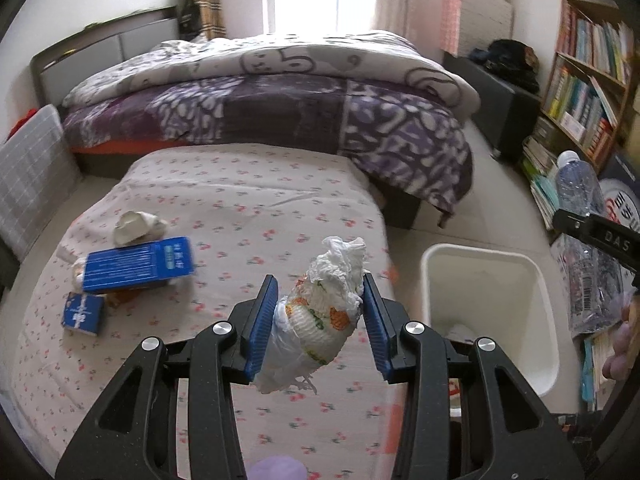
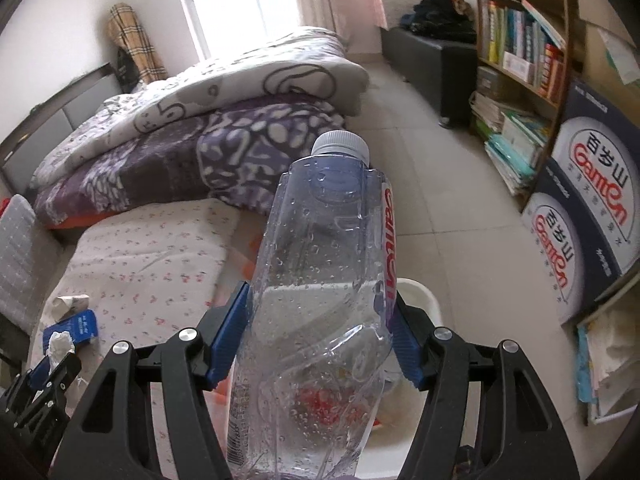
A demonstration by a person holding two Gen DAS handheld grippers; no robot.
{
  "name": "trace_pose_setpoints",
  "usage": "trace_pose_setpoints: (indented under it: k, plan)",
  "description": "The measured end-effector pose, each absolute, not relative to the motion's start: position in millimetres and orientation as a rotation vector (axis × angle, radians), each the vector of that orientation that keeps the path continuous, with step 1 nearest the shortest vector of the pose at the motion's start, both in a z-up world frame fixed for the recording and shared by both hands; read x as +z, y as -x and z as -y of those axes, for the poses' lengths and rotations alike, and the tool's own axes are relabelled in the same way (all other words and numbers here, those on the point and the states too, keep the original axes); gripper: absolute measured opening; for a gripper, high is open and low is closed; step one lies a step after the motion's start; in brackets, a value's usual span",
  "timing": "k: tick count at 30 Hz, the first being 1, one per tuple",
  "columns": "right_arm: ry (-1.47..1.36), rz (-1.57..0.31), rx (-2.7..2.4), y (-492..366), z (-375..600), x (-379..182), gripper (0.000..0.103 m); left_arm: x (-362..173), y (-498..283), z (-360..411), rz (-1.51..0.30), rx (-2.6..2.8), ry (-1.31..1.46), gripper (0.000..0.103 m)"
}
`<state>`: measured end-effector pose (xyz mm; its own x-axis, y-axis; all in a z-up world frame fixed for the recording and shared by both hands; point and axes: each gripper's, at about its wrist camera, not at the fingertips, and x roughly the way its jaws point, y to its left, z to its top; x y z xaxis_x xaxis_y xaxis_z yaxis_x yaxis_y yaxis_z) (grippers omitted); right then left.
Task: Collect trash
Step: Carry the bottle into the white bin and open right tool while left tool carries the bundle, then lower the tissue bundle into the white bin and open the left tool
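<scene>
- Trash fills both tools: the left hand-held gripper [image 1: 320, 316] is clamped on a rolled white diaper [image 1: 320, 320], held over the edge of the floral mattress [image 1: 240, 200].
- Its blue pads [image 1: 260, 320] press the roll from both sides.
- The right hand-held gripper [image 2: 320, 336] grips a crumpled clear plastic bottle [image 2: 316, 280], cap pointing away, above the white bin [image 1: 488, 292].
- The bin stands on the floor just beside the mattress.
- Two blue boxes [image 1: 136, 266] and a crumpled paper cup [image 1: 138, 226] lie on the mattress.
</scene>
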<state>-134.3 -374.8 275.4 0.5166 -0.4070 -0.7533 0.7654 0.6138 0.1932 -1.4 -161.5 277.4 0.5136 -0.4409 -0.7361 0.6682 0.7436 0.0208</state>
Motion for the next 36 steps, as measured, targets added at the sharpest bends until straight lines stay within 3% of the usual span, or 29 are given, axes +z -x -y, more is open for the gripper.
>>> trace_pose_setpoints:
  k: [2, 5, 26, 28, 30, 31, 36]
  plan:
    - [-0.548, -0.721, -0.777, 141.1, 379.3, 275.9, 0.081, 275.8, 8.3, 169.5, -0.782, -0.699, -0.333, 0.04]
    - [-0.532, -0.707, -0.827, 153.8, 385.3, 278.4, 0.087, 273.2, 18.4, 183.7, -0.791, -0.73, -0.344, 0.04]
    - [-0.614, -0.604, -0.94, 206.0, 429.2, 293.3, 0.089, 243.9, 76.6, 281.4, -0.883, -0.95, -0.379, 0.042]
    - [-0.623, -0.595, -0.946, 208.9, 432.3, 294.5, 0.089, 241.0, 79.0, 287.4, -0.91, -0.985, -0.368, 0.044]
    - [-0.627, -0.59, -0.95, 210.5, 433.3, 295.4, 0.089, 239.4, 79.0, 290.5, -0.94, -1.021, -0.348, 0.055]
    - [-0.629, -0.587, -0.952, 210.8, 434.0, 295.7, 0.089, 239.0, 78.3, 291.0, -0.952, -1.029, -0.339, 0.067]
    - [-0.617, -0.595, -0.944, 207.4, 431.1, 296.2, 0.089, 241.7, 72.3, 286.1, -0.955, -1.014, -0.322, 0.072]
